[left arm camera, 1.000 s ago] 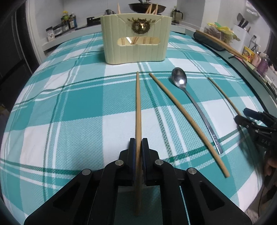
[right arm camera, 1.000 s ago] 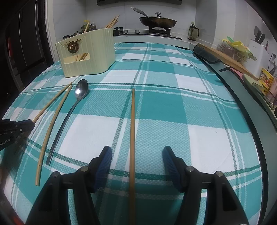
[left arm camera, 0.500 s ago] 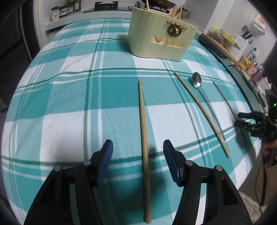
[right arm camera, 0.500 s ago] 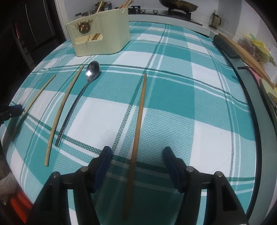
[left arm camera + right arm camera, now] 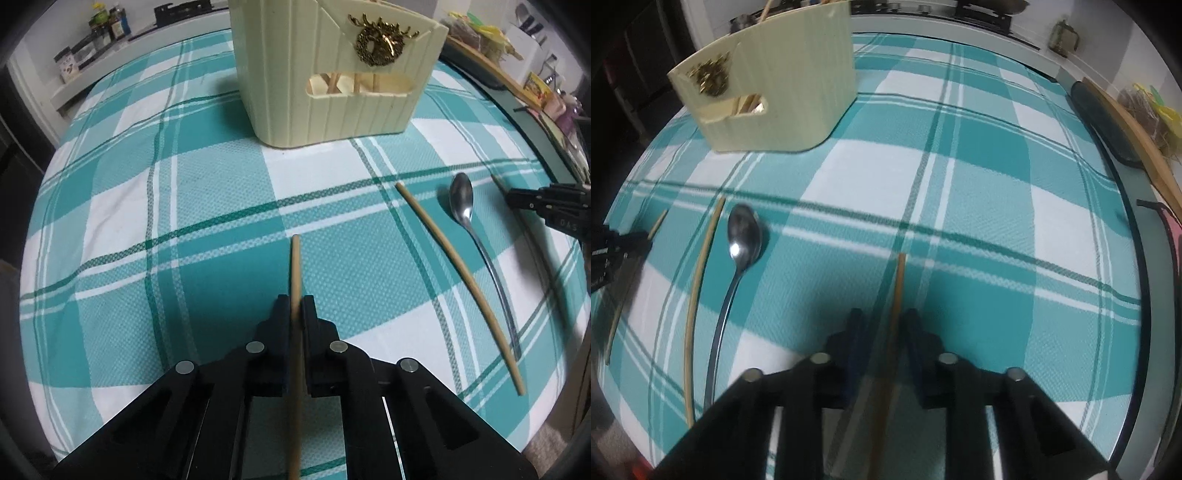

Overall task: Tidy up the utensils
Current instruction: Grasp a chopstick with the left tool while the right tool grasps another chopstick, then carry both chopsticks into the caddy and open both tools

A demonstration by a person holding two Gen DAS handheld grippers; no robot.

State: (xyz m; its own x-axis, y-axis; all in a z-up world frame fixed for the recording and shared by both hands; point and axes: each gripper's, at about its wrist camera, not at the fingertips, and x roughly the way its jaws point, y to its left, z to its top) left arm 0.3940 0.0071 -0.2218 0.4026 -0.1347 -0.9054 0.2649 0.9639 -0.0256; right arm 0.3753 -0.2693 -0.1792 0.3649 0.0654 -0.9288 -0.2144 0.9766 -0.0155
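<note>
My left gripper [image 5: 295,306] has its jaws closing tight on a wooden chopstick [image 5: 295,266], pads pressed to both sides of it. The tip of that chopstick points toward the cream utensil holder [image 5: 332,92], which has sticks inside. My right gripper [image 5: 884,325] is closing around a second chopstick [image 5: 899,280]. That one lies between its blue pads, with a gap still showing on the left. Between the two hands, a loose chopstick [image 5: 458,280] and a steel spoon [image 5: 461,199] lie on the checked cloth. The right gripper [image 5: 517,197] also shows at the edge of the left wrist view.
The teal and white tablecloth [image 5: 147,221] covers the table. Jars [image 5: 107,29] stand on a ledge at the back left. A wooden board [image 5: 1137,136] and a dark mat lie along the right edge. A stove is behind the holder.
Both hands have moved toward the holder. The left gripper opened, then shut again on its chopstick nearer the far tip. The right jaws have narrowed around their chopstick.
</note>
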